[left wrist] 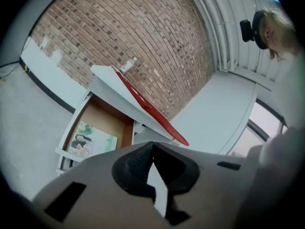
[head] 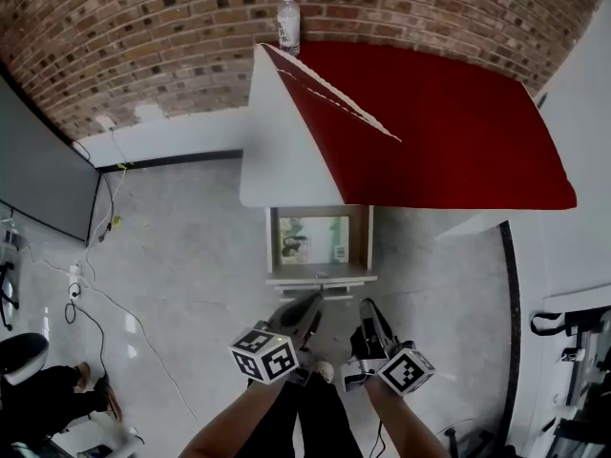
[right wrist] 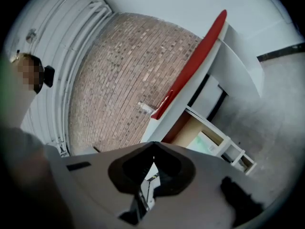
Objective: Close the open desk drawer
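The red-and-white worktop (head: 449,132) is filling the upper head view, with the drawer (head: 320,279) standing pulled out beneath its front edge. The left gripper (left wrist: 152,147) and right gripper (right wrist: 153,157) are hovering just in front of the drawer face, both clenched with tips meeting and holding nothing. A printed sheet (head: 313,239) is lying inside the drawer. A bottle (head: 288,22) is standing at the worktop's far edge. Whether the left gripper is touching the drawer front is hard to make out.

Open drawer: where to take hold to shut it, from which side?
Probably the drawer's white front panel, mid-width, from the person's side: it juts out of the desk toward them, so a straight push there should slide it in.
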Action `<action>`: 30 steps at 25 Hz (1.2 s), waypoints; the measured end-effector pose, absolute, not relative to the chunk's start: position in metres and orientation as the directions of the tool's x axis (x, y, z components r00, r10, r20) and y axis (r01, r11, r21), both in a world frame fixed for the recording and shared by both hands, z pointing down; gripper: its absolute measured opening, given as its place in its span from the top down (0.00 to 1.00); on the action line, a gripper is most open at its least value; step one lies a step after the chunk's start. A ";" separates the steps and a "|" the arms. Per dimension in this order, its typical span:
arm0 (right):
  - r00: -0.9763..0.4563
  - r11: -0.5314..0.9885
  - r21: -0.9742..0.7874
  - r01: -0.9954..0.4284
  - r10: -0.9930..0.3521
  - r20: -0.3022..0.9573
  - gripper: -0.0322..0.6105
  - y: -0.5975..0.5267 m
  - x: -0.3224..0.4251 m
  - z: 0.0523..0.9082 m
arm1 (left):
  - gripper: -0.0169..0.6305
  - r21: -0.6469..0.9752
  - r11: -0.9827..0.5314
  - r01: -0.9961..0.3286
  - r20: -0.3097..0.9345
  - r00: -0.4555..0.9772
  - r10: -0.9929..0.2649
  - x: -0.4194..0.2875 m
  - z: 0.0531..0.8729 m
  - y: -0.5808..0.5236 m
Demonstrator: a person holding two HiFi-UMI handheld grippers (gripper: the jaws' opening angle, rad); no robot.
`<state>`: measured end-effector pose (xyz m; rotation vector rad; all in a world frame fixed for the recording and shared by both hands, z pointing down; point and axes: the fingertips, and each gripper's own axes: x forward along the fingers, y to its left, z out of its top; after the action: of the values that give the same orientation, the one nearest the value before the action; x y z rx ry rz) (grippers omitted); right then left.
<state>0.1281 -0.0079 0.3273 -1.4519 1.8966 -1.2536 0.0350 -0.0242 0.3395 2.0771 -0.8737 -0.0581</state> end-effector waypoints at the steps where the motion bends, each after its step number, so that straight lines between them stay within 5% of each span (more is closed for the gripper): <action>1: -0.341 0.017 -0.861 -0.509 -0.922 0.183 0.94 -0.006 0.133 0.337 | 0.96 0.747 -0.369 -0.553 0.254 0.750 -0.611 0.033 0.346 -0.024; 20: -0.297 0.013 -0.942 -0.336 -0.950 0.093 0.94 -0.023 0.141 0.470 | 0.96 0.922 -0.156 -0.354 0.121 0.647 -0.753 -0.009 0.493 -0.036; 30: -0.288 -0.061 -0.948 -0.313 -0.945 0.155 0.94 -0.042 0.145 0.543 | 0.96 0.976 -0.047 -0.215 0.097 0.613 -0.784 -0.013 0.554 -0.045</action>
<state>0.1446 -0.0415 0.5430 -1.3568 1.6236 -1.3695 -0.0130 -0.0450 0.5535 1.5895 -0.8550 -0.5678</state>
